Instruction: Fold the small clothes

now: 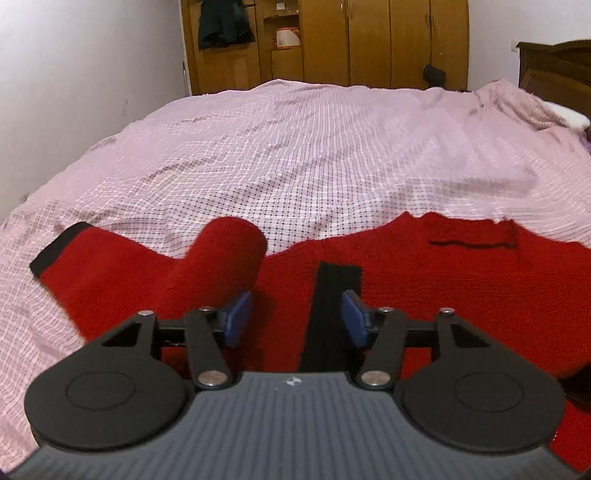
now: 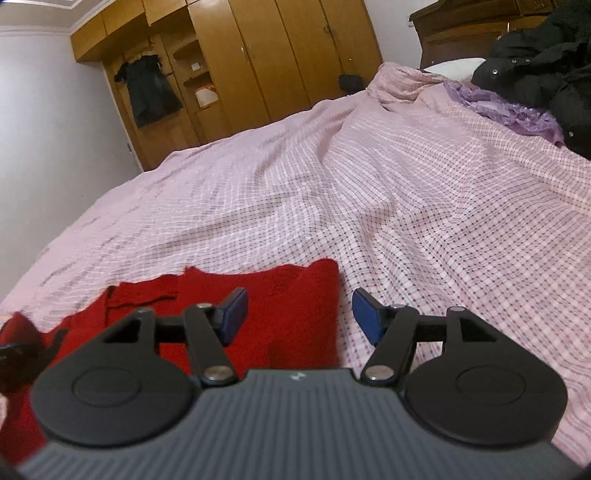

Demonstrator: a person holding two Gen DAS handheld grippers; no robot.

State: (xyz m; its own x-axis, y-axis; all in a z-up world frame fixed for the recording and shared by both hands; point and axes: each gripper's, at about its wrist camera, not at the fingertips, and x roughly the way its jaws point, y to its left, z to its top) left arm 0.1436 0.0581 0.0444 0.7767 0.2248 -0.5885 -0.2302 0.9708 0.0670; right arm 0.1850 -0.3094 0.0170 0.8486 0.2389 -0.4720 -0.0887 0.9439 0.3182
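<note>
A red knitted sweater [image 1: 443, 280] with black trim lies on the bed. One sleeve with a black cuff [image 1: 55, 247] stretches left. A second sleeve is bent into a raised loop [image 1: 225, 251] by my left finger. A black band [image 1: 332, 314] lies between the fingers. My left gripper [image 1: 295, 317] is open just above the sweater. In the right wrist view the sweater's right edge [image 2: 303, 295] lies under my open right gripper [image 2: 299, 314], whose right finger is over the bedsheet.
The bed carries a pink checked sheet [image 1: 295, 147]. A wooden wardrobe [image 1: 332, 37] stands behind it, with a dark garment [image 1: 225, 26] hanging. A black jacket [image 2: 546, 66] and purple fabric [image 2: 509, 107] lie near the headboard [image 1: 554, 66].
</note>
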